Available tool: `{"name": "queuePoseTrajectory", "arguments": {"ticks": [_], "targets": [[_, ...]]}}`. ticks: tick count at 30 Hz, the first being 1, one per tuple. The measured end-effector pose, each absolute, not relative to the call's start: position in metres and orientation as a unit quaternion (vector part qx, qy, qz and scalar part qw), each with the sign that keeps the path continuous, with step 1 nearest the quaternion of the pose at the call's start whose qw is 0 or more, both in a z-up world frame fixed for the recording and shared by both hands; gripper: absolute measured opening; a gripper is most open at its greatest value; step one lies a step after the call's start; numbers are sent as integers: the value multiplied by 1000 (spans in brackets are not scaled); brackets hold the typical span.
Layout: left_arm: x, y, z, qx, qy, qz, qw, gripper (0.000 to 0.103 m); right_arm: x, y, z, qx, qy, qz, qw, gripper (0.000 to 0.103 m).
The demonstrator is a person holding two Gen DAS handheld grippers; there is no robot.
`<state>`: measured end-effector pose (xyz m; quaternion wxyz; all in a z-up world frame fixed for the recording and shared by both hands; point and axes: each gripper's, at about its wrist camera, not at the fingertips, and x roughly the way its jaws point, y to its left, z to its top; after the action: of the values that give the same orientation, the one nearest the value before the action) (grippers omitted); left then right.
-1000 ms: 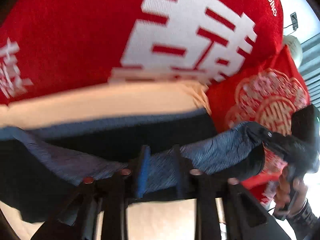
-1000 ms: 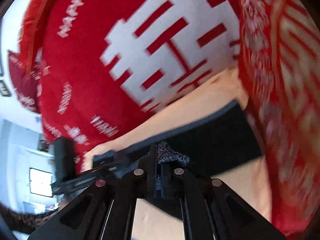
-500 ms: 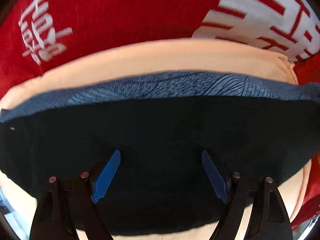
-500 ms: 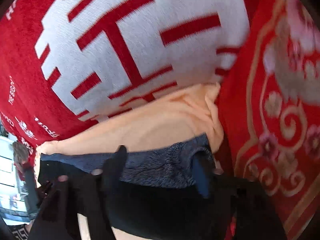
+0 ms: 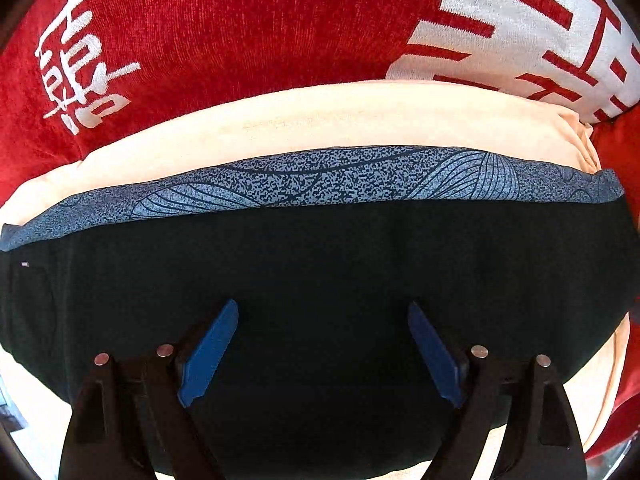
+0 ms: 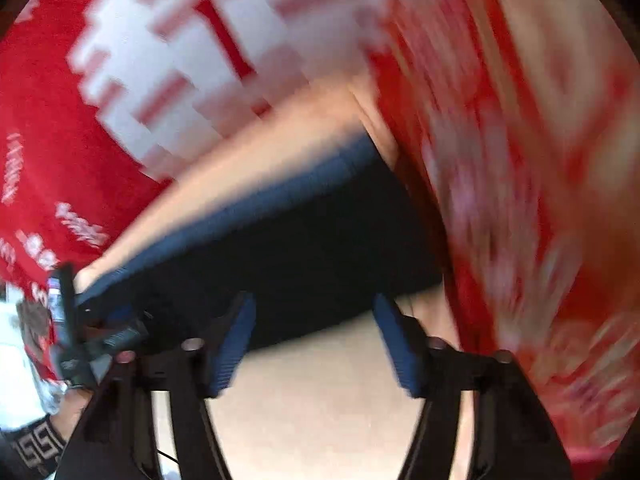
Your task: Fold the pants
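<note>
The dark pants point(image 5: 320, 256) lie folded flat on a cream cushion point(image 5: 340, 120), with a blue-grey patterned band point(image 5: 340, 176) along their far edge. My left gripper point(image 5: 322, 308) points straight down over the dark cloth and is open, its blue pads point(image 5: 208, 352) wide apart and holding nothing. The right wrist view is blurred by motion. There my right gripper point(image 6: 314, 300) hovers over the near right corner of the pants point(image 6: 304, 248). Its jaws are closing, the pads point(image 6: 236, 340) still apart, and no cloth is pinched between them.
Red pillows with large white characters point(image 5: 240, 32) point(image 6: 180, 60) stand behind the cushion. A red patterned cloth point(image 6: 520, 200) rises at the right. A person's hand with a patterned cuff point(image 6: 36, 440) shows at the left of the right wrist view.
A second ago both grippers were shut on the pants' patterned edge, held up in the air. Both have let go and sunk, and the pants now lie flat on the cushion.
</note>
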<state>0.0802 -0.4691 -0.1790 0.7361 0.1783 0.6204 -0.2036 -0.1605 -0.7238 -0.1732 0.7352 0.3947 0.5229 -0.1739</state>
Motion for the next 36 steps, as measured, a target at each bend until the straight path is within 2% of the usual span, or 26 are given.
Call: {"name": "queuePoseTrajectory", "arguments": {"ticks": [1, 2, 3, 4, 8, 9, 11, 13, 20, 24, 29, 33, 36], "targets": [[71, -467, -177, 179, 619, -204, 737, 88, -160, -726, -183, 395, 523, -184, 732, 60], [70, -467, -177, 180, 617, -206, 738, 88, -156, -728, -187, 384, 523, -190, 737, 49], [69, -466, -179, 181, 617, -206, 738, 88, -150, -728, -189, 362, 526, -194, 745, 36], [69, -467, -179, 183, 619, -207, 735, 88, -146, -728, -190, 338, 531, -203, 750, 17], [76, -467, -170, 190, 634, -193, 724, 88, -153, -735, -189, 370, 542, -234, 717, 18], [79, -467, -163, 184, 632, -193, 728, 88, -159, -734, -178, 370, 532, -247, 720, 25], [83, -470, -152, 175, 620, -201, 738, 88, -162, -731, -159, 374, 503, -232, 744, 27], [88, -481, -143, 178, 602, -211, 749, 88, -151, -727, -144, 347, 489, -206, 773, 35], [109, -516, -166, 185, 603, -188, 753, 88, -63, -738, -155, 307, 494, -137, 802, 35], [97, -503, -175, 158, 612, -187, 752, 88, -81, -737, -133, 296, 469, -196, 808, 35], [71, -499, -176, 186, 604, -200, 748, 88, -130, -733, -117, 300, 461, -237, 801, 35], [63, -499, -178, 183, 601, -201, 751, 88, -98, -728, -122, 293, 459, -163, 823, 35], [53, -494, -179, 179, 603, -198, 752, 88, -51, -735, -152, 299, 476, -123, 818, 35]]}}
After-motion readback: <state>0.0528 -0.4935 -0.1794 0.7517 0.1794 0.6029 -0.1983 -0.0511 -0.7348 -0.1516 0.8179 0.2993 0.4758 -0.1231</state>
